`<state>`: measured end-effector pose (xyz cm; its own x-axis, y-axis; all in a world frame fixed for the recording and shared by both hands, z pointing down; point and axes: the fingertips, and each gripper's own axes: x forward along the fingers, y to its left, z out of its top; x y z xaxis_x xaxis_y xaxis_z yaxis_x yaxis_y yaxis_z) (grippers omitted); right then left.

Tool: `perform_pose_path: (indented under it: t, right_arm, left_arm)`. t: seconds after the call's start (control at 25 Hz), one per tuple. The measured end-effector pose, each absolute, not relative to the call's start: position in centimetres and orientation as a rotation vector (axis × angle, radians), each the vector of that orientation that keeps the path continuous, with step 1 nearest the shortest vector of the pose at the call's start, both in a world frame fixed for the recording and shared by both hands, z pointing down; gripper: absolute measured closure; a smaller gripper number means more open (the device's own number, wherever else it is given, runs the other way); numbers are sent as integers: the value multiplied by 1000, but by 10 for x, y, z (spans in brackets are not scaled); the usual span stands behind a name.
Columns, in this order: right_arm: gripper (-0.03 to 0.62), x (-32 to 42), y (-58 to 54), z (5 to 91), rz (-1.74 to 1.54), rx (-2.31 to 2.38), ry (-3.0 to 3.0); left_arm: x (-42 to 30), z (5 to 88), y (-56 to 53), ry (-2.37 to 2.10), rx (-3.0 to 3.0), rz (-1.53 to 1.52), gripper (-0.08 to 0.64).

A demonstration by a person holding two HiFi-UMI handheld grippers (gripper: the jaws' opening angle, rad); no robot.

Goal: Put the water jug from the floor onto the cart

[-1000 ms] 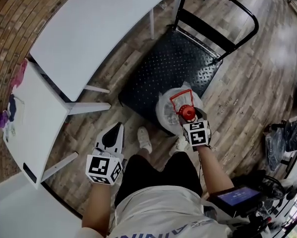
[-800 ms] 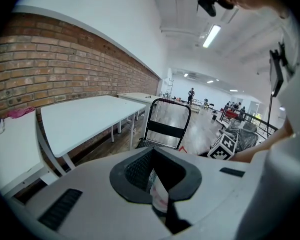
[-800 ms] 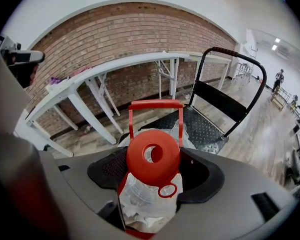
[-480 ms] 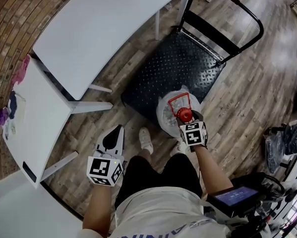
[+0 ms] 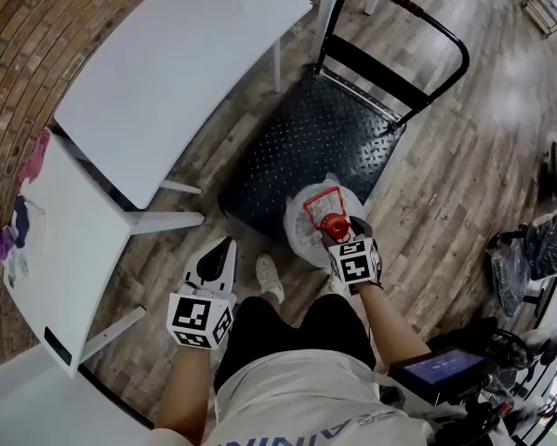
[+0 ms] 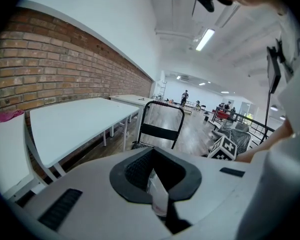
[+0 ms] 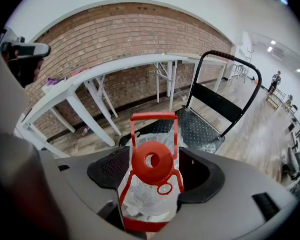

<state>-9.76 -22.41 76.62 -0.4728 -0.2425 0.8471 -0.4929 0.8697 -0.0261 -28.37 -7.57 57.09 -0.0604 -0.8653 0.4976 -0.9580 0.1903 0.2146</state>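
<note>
The water jug [image 5: 317, 223] is clear plastic with a red cap [image 7: 151, 160] and a red carry handle [image 7: 152, 118]. My right gripper [image 5: 339, 232] is shut on its neck, just under the cap. In the head view the jug overlaps the near right edge of the cart's black studded deck [image 5: 306, 137]; I cannot tell whether it rests on anything. The cart's black push handle [image 5: 394, 21] rises at the far side. My left gripper [image 5: 223, 246] hangs shut and holding nothing, over the floor to the left of my legs. In the left gripper view the cart handle [image 6: 160, 121] shows ahead.
Two white tables [image 5: 176, 63] [image 5: 55, 240] stand at the left along the brick wall. My shoes [image 5: 271, 275] are just short of the cart. Dark bags [image 5: 529, 258] and a screen device [image 5: 441, 370] lie at the right. Wood floor surrounds the cart.
The right gripper has stayed shut on the jug and drifted slightly left and nearer to me. The left gripper has barely moved.
</note>
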Motion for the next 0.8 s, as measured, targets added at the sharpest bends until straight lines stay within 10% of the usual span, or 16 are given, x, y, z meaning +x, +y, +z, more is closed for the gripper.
perform_pose_path:
  t: [0.6,0.8]
  right_arm:
    - [288,-57,-231,524,349,990,-2446]
    - [397,-12,-228,491,298,1164,-2468]
  left_arm:
    - [-237,504,-138,-1729,2189,200,558]
    - [-206,489,-131,-1677,2249,169,558]
